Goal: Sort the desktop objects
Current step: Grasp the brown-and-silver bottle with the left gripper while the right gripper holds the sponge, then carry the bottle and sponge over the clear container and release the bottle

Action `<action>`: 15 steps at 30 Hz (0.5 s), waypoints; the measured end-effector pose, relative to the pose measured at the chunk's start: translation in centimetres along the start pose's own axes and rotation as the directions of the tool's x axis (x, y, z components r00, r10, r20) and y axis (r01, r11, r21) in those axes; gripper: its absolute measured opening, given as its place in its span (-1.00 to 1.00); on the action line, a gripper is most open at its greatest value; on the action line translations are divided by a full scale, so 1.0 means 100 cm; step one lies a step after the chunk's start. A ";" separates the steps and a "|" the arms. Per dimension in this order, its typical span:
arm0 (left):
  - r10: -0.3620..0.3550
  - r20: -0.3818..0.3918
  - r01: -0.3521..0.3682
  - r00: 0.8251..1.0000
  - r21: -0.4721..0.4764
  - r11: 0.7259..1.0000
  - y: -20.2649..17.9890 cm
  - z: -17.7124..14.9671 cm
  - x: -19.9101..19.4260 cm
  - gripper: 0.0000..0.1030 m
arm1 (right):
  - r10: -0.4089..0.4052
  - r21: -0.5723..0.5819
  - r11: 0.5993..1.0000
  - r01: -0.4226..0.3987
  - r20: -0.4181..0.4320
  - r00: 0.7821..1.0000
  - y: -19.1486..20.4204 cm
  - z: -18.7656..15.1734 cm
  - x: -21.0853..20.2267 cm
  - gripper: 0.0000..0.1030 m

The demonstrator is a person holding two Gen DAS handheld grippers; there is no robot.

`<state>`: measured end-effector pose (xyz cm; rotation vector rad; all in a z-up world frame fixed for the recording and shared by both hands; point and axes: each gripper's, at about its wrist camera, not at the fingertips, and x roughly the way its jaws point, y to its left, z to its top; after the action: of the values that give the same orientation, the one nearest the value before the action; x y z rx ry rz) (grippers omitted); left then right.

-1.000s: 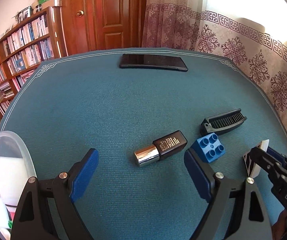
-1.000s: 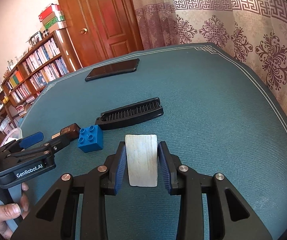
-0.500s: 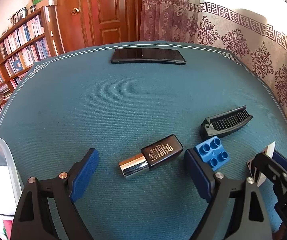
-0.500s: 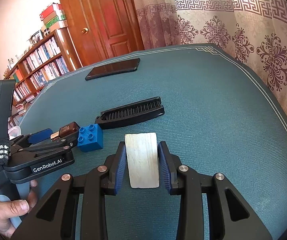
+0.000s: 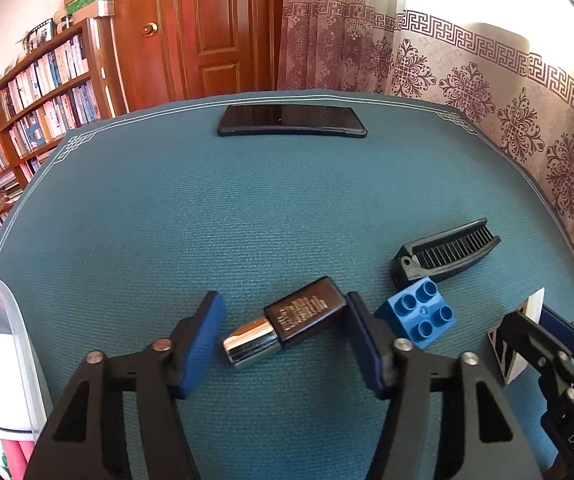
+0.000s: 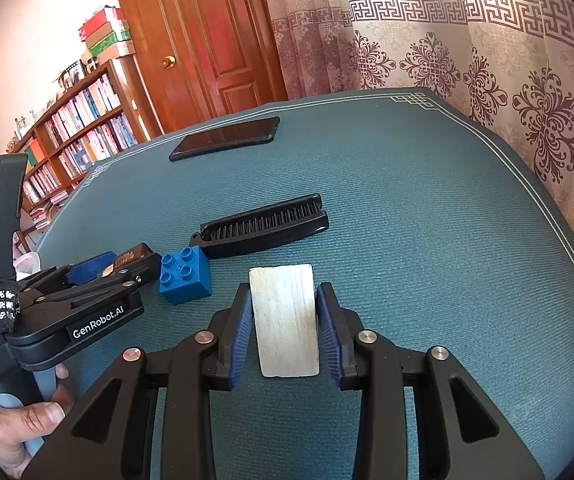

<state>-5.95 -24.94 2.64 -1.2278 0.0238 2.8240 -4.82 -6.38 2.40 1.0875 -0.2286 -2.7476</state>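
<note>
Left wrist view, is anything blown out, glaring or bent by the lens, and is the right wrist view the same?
Left wrist view: window behind the curtain blown out white, tablecloth edge bowed by fisheye, lipstick metal cap shows a bright highlight. Right wrist view: same window washout, black corners, white card sharp.

Right claw pinches a pale whitish card flat between its blue pads, low over the teal worktop. Off to the left, the left claw straddles a dark lipstick tube, a hand gripping its handle. Blue brick sits just beside it, black folding comb behind, phone far back.
</note>
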 end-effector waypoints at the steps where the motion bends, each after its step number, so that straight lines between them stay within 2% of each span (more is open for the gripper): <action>1: -0.010 0.001 0.010 1.000 0.001 1.000 0.000 -0.001 -0.001 0.23 | 0.000 0.000 1.000 0.000 0.000 1.000 0.000 0.000 0.000 -0.31; 4: -0.027 0.015 0.027 1.000 0.007 1.000 -0.002 -0.003 -0.005 0.23 | 0.000 0.000 1.000 0.000 0.000 1.000 0.000 0.000 0.000 -0.31; 10: -0.009 0.063 0.006 0.998 0.041 0.999 -0.011 -0.007 -0.019 0.23 | 0.001 0.000 1.000 -0.001 0.000 1.000 0.000 0.000 0.000 -0.31; 15: -0.012 0.071 0.010 0.997 0.022 1.000 -0.010 -0.008 -0.025 0.23 | 0.004 0.004 1.000 -0.004 0.002 1.000 -0.001 0.001 -0.001 -0.31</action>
<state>-3.59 -24.14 3.89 -1.1186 0.0443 2.8478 -4.87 -6.27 2.51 1.0840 -0.2362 -2.7458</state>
